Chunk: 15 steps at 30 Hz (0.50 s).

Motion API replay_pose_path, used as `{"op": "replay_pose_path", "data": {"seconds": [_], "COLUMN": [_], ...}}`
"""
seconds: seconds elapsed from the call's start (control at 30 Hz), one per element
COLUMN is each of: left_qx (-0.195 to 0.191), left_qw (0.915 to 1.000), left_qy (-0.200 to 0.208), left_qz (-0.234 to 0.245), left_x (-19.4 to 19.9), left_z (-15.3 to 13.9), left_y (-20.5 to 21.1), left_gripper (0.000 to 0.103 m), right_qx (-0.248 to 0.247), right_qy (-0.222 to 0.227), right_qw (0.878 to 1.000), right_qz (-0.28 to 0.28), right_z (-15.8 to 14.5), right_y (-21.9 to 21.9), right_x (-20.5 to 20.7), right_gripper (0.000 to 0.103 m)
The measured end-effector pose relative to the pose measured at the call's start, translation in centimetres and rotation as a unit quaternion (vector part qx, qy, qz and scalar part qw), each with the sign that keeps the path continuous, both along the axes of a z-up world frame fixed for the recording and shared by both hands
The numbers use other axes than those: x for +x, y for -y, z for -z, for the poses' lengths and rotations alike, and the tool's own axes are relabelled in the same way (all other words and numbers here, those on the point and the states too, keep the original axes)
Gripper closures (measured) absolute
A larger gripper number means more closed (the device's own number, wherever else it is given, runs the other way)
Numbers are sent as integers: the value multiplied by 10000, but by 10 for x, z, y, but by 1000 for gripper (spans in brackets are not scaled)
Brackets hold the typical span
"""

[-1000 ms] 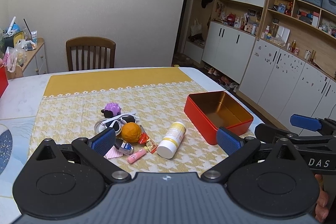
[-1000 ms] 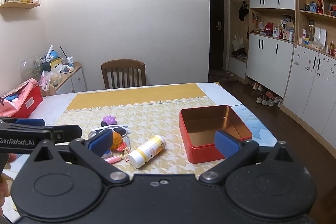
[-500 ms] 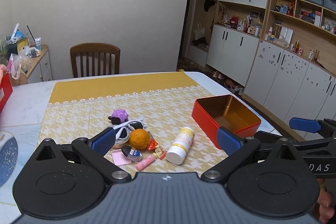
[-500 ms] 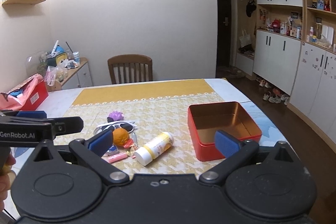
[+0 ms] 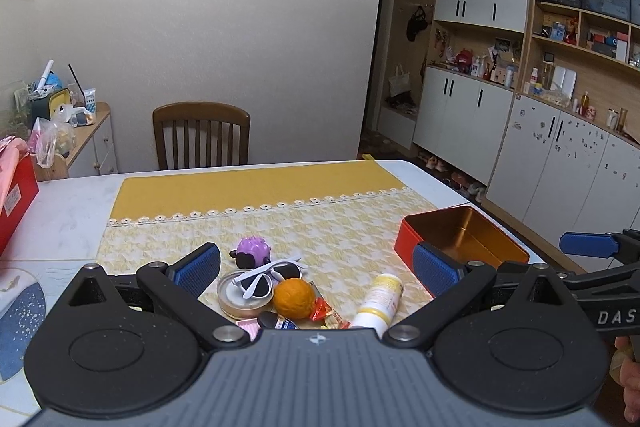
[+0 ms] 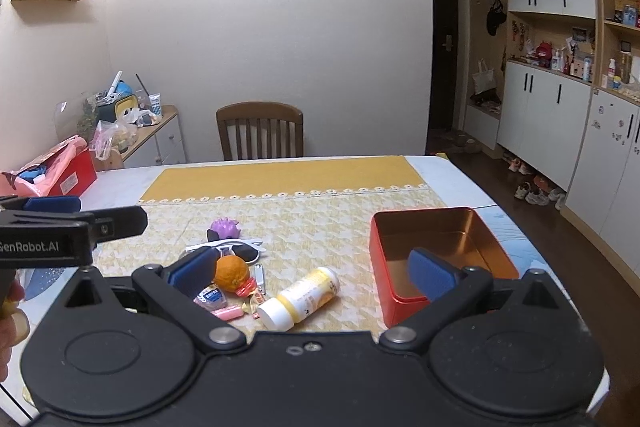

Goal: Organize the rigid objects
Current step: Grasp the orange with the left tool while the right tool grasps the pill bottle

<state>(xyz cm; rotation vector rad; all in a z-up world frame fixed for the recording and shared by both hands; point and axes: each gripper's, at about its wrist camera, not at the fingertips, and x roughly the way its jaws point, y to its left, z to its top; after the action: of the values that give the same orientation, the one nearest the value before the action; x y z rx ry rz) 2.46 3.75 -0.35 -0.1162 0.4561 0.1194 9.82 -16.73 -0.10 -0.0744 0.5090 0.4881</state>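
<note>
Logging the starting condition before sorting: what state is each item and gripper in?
red tin: open, empty
white bottle: capped, lying on its side
sunglasses: folded, resting on round tin
left gripper: open, empty
right gripper: open, empty

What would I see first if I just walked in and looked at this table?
Probably the red tin, open and empty, on the right side of the yellow cloth. Next, the little pile to its left: an orange, white sunglasses, a purple toy and a white and yellow bottle lying on its side.
</note>
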Motion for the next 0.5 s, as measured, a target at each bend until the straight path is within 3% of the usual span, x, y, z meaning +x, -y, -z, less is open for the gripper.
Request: {"op": "replay_pose_path", "data": {"seconds": [0.27,0.5], "left_qx": [184,466], "left_qw": [9997,9982], "left_qy": [-5,-375], "left_qz": [-177,-54], "left_x": [9,28], "left_z": [28,61], "left_y": [-10,-6], "left_gripper": [0,0], "right_qx": [-191,-488], "right_qy": [-310,-533], "right_qw": [9992,9969], "right_qz": [-153,-303], "right_z": [18,33], "right_y": [-10,-23], "right_x": [19,42], "right_gripper": [3,5]}}
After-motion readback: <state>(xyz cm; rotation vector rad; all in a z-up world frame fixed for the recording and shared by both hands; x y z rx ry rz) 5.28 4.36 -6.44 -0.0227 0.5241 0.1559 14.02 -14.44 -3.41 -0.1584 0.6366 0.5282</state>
